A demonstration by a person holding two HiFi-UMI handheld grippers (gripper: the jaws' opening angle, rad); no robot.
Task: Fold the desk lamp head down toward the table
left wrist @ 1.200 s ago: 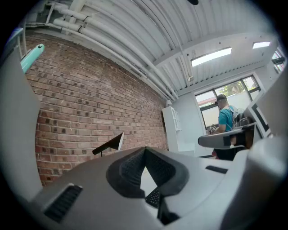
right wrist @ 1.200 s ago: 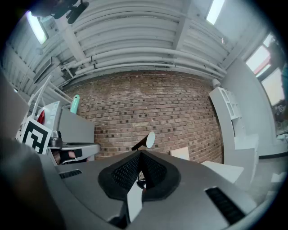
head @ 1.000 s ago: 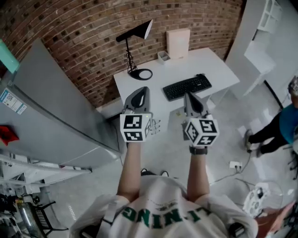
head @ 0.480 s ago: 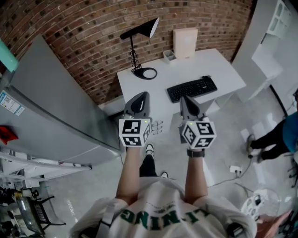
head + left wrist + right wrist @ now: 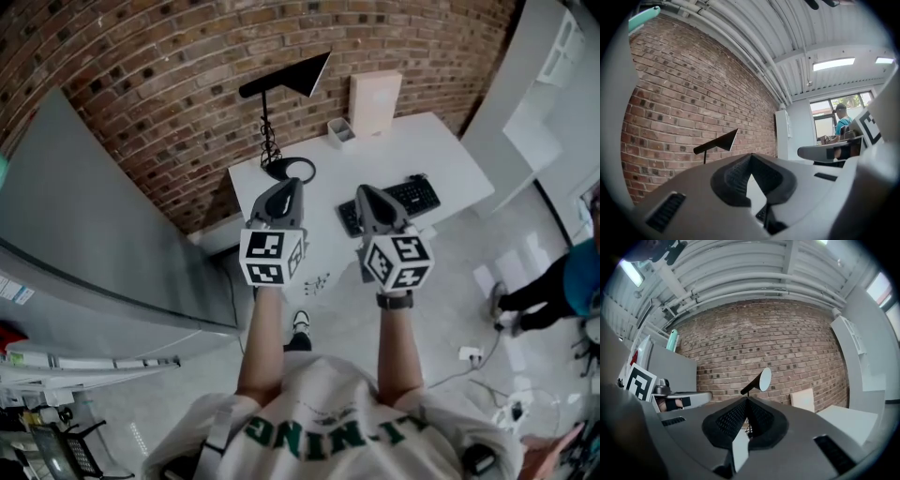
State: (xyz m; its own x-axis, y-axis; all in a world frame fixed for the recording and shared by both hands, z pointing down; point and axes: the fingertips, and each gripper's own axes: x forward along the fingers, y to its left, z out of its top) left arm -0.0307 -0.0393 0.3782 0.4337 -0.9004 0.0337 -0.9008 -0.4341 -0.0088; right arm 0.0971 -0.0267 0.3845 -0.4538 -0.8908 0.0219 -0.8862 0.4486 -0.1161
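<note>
Presently, both tools are closed and empty: the left gripper (image 5: pixel 285 185) and right gripper (image 5: pixel 364 193) have their jaws together and sit side by side over the near edge of the white desk (image 5: pixel 450 150). The black desk lamp (image 5: pixel 300 77) stands at the desk's far left corner by the brick wall (image 5: pixel 141 75), head raised and untouched.

Office; white desk (image 5: pixel 412 150), keyboard (image 5: pixel 413 194) (brick wall (image 5: pixel 141 75) behind).

the only text that can be read stands on the person's white shirt (image 5: pixel 328 412): large green letters across the chest, seen upside down in the head view, spelling "li-ning". the print on the keys of the black keyboard (image 5: pixel 398 197) is too small to read.
</note>
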